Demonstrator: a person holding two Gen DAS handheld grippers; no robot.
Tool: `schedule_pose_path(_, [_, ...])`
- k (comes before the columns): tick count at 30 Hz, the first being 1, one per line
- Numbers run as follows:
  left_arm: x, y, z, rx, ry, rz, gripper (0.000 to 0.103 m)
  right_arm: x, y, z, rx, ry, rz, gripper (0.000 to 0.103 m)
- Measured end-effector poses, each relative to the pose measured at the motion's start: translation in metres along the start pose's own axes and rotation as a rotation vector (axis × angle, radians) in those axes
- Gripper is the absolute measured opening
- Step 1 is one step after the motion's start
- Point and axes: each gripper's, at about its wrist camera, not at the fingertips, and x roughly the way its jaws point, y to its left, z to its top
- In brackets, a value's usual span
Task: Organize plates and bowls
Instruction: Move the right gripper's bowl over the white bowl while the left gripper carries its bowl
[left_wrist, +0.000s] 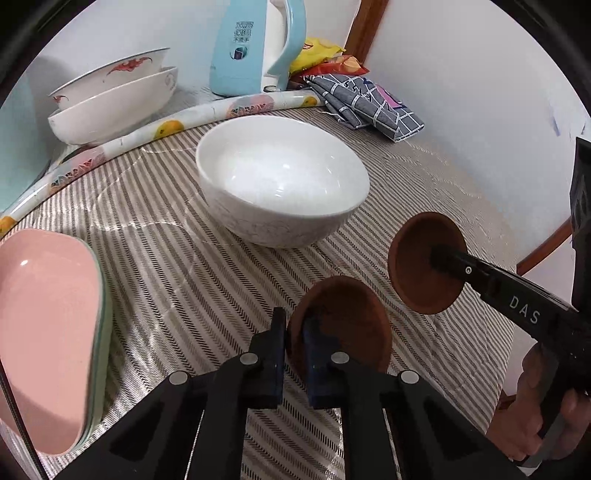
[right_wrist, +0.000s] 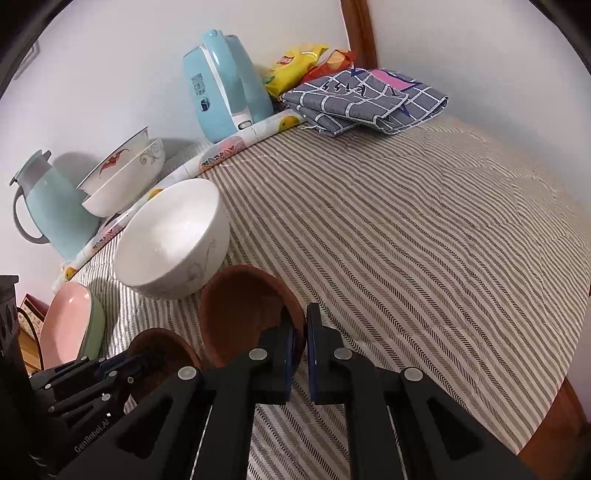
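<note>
Each closed gripper pinches one small round brown wooden dish by its rim, the left gripper (left_wrist: 293, 363) one (left_wrist: 343, 321), the right gripper (right_wrist: 301, 360) the other (right_wrist: 243, 310), neither yet stacked, while the large white ceramic bowl (left_wrist: 282, 181) ahead looks unsorted.

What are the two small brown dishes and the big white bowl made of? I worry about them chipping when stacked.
Brown dish in the left gripper and brown dish in the right gripper: matte, slightly grainy, no glare; probably wood or unglazed clay. White bowl: glossy with bright highlights and faint grey patterning; most likely glazed ceramic, so chippable.
</note>
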Motion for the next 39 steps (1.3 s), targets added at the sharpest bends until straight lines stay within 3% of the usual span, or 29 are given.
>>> schedule_pose_path(21, [-0.047, 0.013, -0.003, -0.042, -0.055, 0.025, 0.009, -0.051, 0.014, -0.002, -0.014, -0.079, -0.004, 0.006])
schedule_pose_path(39, [-0.09, 0.041, 0.027, -0.081, -0.129, 0.048, 0.009, -0.069, 0.042, 0.019, -0.037, -0.127, 0.021, 0.006])
